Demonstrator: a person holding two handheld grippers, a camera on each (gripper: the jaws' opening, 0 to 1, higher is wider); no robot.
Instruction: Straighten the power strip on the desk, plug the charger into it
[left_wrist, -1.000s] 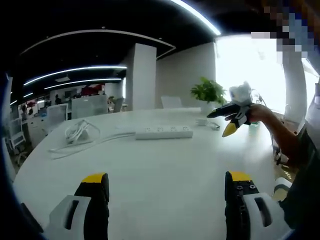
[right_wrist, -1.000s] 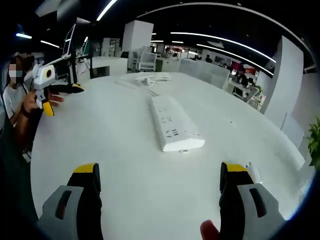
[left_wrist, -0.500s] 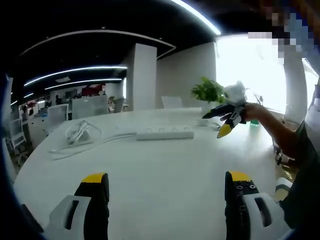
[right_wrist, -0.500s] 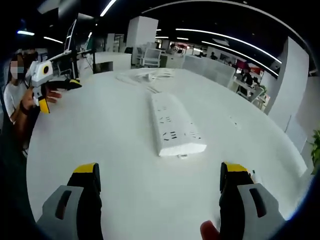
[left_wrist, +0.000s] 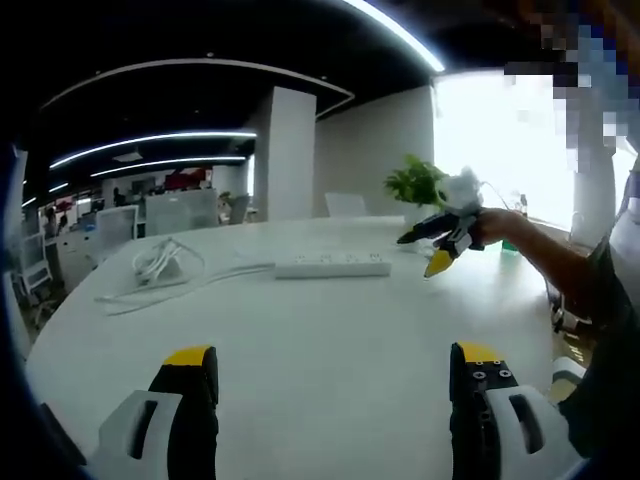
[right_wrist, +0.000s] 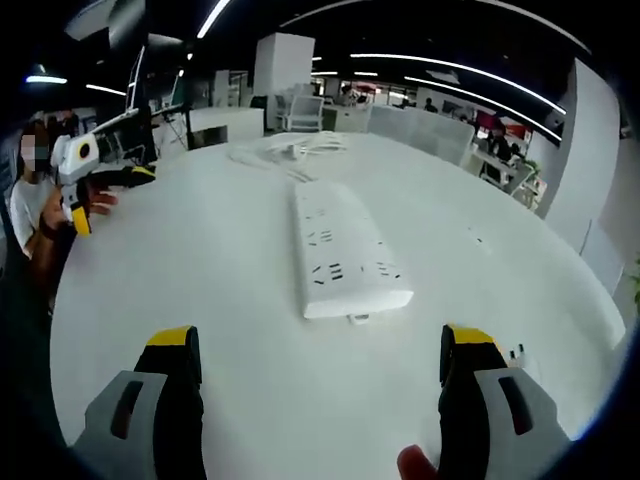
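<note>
A white power strip (left_wrist: 332, 267) lies across the far middle of the white desk (left_wrist: 320, 330), and its cord runs left to a loose white coil (left_wrist: 158, 262). My right gripper (left_wrist: 420, 252), held in a hand, hovers open just off the strip's right end. From the right gripper view the power strip (right_wrist: 340, 250) runs away lengthwise, its near end just ahead of my open right gripper (right_wrist: 320, 345). A small white pronged charger (right_wrist: 517, 354) lies by the right jaw. My left gripper (left_wrist: 332, 365) is open and holds nothing; the left gripper (right_wrist: 112, 196) also shows far left.
A potted green plant (left_wrist: 418, 185) stands at the desk's far right edge. A person (right_wrist: 35, 210) stands at the left rim of the desk (right_wrist: 200, 300). Office desks and chairs (left_wrist: 180, 210) fill the background.
My right gripper has moved toward the strip's end and a little lower; the strip now looks bigger and nearer in its view. The left gripper has held still.
</note>
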